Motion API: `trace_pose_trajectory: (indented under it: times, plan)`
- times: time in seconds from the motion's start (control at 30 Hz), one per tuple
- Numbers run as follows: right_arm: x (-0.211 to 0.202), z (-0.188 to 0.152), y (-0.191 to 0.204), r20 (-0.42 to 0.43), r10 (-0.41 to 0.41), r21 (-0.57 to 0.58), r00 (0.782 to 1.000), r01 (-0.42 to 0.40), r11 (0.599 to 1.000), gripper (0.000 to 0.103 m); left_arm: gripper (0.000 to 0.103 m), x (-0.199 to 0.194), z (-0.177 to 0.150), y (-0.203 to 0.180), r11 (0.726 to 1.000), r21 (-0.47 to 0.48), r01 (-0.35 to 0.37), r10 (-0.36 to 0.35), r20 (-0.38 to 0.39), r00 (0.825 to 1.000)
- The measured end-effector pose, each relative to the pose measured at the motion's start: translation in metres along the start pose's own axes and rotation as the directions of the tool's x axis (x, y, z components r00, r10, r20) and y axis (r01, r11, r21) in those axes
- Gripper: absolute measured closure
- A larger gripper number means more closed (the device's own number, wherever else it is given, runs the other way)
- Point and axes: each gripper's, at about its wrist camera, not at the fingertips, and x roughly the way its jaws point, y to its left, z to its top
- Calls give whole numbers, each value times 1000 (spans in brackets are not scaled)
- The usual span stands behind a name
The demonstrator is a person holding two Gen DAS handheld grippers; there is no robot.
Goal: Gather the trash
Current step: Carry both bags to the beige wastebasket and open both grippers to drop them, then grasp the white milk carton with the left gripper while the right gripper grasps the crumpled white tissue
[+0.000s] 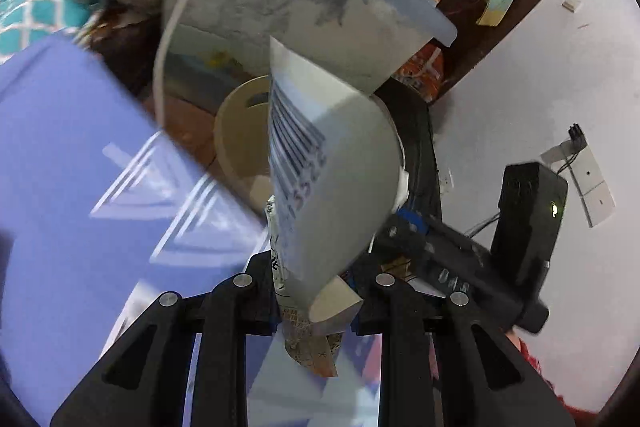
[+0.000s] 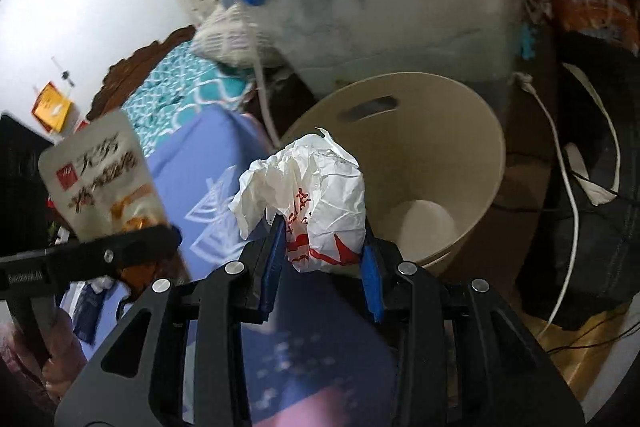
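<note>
The left gripper (image 2: 132,239) was clamped on a printed snack packet (image 2: 96,179) at the left, the right gripper (image 2: 324,251) squeezed a crumpled white wrapper (image 2: 316,195) just before the beige bin (image 2: 472,163), seemingly empty, hemmed by a lidded storage box (image 2: 400,19) behind and white cables (image 2: 560,147) right.

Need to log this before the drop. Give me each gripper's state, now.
Left gripper: closed on a snack packet.
Right gripper: closed on a crumpled white wrapper, in front of the beige bin.
</note>
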Motion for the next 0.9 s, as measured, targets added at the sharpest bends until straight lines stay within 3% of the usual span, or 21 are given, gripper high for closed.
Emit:
trace_pose_trajectory:
  times: [0.07,0.13,0.17,0.2,0.37,0.5,0.57,0.73,0.87,0.9]
  plan:
    - [8,6,-6,-10,4,20,1000,-4,1000,65,80,18,14,-4,1000,-3,-5,5,-8,1000]
    - [13,10,-8,-13,-9,33,1000,10,999,58,58,34,21,-3,1000,-13,-28,28,-26,999]
    - [14,11,-9,-8,-16,42,1000,17,999,48,29,38,22,-2,998,-25,-54,53,-28,998]
    - [12,12,-12,-3,-21,48,1000,21,999,37,22,40,23,0,995,-47,-88,88,-11,996]
    - [4,7,-15,44,-38,38,998,36,999,35,22,27,19,5,994,-82,-69,72,33,997]
    - [-9,4,-7,117,-72,23,990,70,997,35,22,-22,-7,11,992,-70,-103,111,132,985]
    - [-19,1,4,154,-51,11,987,50,999,35,22,-54,-25,16,989,-76,-124,136,194,971]
    - [-24,-19,68,128,68,-96,989,-56,994,38,22,-156,-99,47,966,-180,-184,237,352,905]
    - [-2,-47,135,-11,192,-168,981,-191,967,45,23,-213,-155,81,919,-324,-224,344,386,856]
    - [5,-55,153,-47,215,-181,975,-220,959,46,23,-232,-178,95,897,-378,-229,379,389,840]
